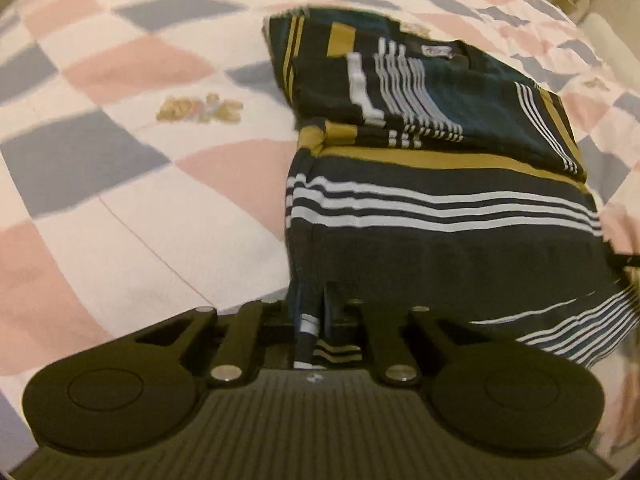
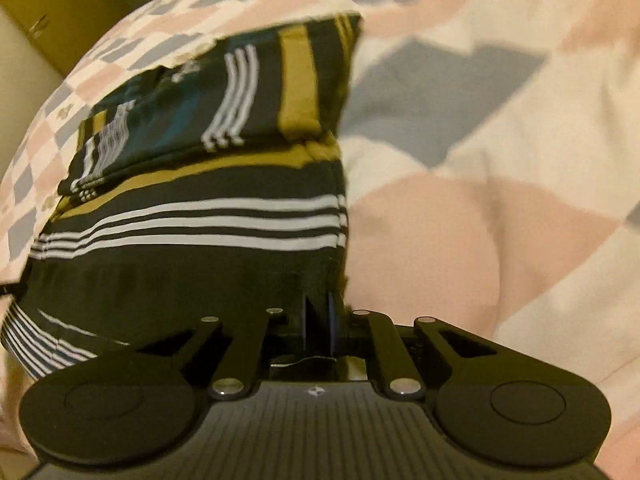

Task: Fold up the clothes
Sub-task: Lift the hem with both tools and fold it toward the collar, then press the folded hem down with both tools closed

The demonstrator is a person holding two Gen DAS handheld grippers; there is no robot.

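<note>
**A:** While both wrist views look along the bed, where is the garment?

**B:** A dark striped shirt (image 1: 440,208), with white and mustard bands, lies on a bedspread (image 1: 120,160) of pink, grey and white checks. Its far part is already folded into a flat stack. Its near hem is raised off the bed.

**A:** What are the tools doing?

**B:** The left gripper (image 1: 316,320) is clenched on the hem's left corner; cloth bunches between its closed fingers. The right gripper (image 2: 320,320) is likewise clamped on the hem's right corner, at the shirt's right edge.

**A:** Which step does that suggest?

**B:** I judge it the final lengthwise fold: the near half is lifted, ready to go over the far half. The next move seems to call for carrying both corners forward together, level, so the hem lands square on the far edge, then letting go.

**A:** Does one view add anything?

**B:** The left wrist view shows a small label (image 1: 438,51) near the collar on the folded top, and some blurred furniture at the far right. The right wrist view shows neither; it shows instead a yellowish wall or panel (image 2: 80,8) at the far left, and a broad stretch of bedspread to the right of the shirt.
</note>
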